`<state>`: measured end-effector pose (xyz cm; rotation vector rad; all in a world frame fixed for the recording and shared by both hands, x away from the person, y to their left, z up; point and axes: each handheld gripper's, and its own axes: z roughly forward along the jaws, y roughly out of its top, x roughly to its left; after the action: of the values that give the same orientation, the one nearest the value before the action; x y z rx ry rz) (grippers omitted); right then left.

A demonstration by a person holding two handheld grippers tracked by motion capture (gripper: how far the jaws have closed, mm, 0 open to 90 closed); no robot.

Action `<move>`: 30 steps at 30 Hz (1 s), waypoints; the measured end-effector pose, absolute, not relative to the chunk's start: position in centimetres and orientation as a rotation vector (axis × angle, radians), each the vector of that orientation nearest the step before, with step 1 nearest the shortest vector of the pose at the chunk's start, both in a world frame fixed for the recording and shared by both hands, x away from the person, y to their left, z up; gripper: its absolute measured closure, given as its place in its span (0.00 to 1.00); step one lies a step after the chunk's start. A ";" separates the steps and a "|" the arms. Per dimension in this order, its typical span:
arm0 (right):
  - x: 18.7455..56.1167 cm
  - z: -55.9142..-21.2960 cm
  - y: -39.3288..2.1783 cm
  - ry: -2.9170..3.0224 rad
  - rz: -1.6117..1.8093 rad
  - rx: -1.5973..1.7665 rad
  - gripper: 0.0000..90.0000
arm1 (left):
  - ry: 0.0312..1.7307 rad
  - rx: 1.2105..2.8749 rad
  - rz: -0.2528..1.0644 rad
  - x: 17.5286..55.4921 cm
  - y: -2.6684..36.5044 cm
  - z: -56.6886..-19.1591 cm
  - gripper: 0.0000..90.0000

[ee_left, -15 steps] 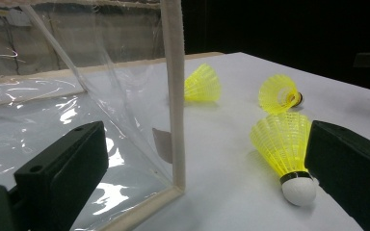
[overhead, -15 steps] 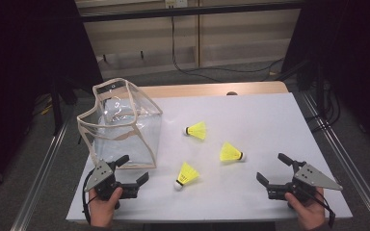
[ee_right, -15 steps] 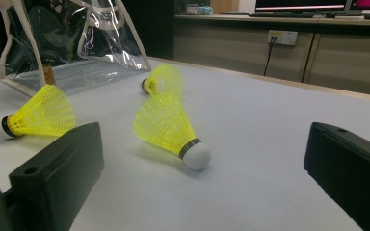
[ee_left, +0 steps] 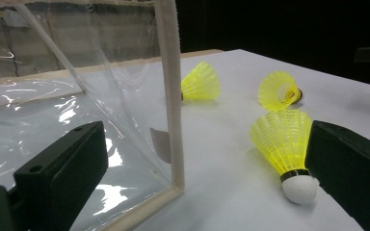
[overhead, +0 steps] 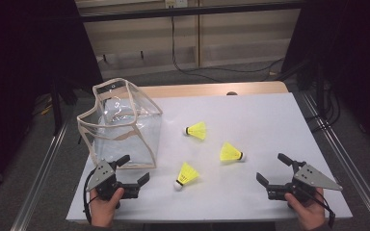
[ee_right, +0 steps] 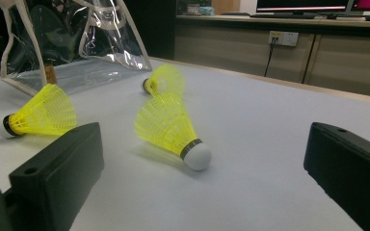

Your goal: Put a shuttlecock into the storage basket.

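Three yellow shuttlecocks lie on the white table top (overhead: pixel 250 120): a far one (overhead: pixel 196 130), a right one (overhead: pixel 231 153) and a near one (overhead: pixel 186 175). A clear plastic bag (overhead: pixel 120 127) with beige trim stands open at the left. My left gripper (overhead: pixel 134 171) rests at the front left, open, just in front of the bag's near corner (ee_left: pixel 173 120), with the near shuttlecock (ee_left: pixel 285 144) beside its right jaw. My right gripper (overhead: pixel 273 170) rests at the front right, open and with nothing between its jaws, pointing at the right shuttlecock (ee_right: pixel 171 126).
Metal rails (overhead: pixel 43 168) run along both table sides. A wooden strip (overhead: pixel 212 89) edges the far side of the table. Cabinets and cables (overhead: pixel 207 43) stand behind it. Bare white surface lies between the two grippers and on the far right.
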<state>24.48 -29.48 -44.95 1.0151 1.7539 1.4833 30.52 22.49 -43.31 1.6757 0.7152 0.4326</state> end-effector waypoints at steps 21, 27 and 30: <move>24.4 -44.9 -29.5 1.756 1.483 1.007 0.01 | 0.688 1.674 0.323 30.6 20.1 -42.9 0.01; 24.3 -44.9 -29.6 1.755 1.485 1.007 0.01 | 0.682 1.693 0.318 30.6 19.8 -42.9 0.01; 24.3 -44.9 -29.5 1.755 1.485 1.007 0.01 | 0.676 1.714 0.312 30.6 19.5 -42.9 0.01</move>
<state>24.33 -29.55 -44.92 1.0068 1.7552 1.4848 30.62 19.45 -42.92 1.7142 0.6761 0.3120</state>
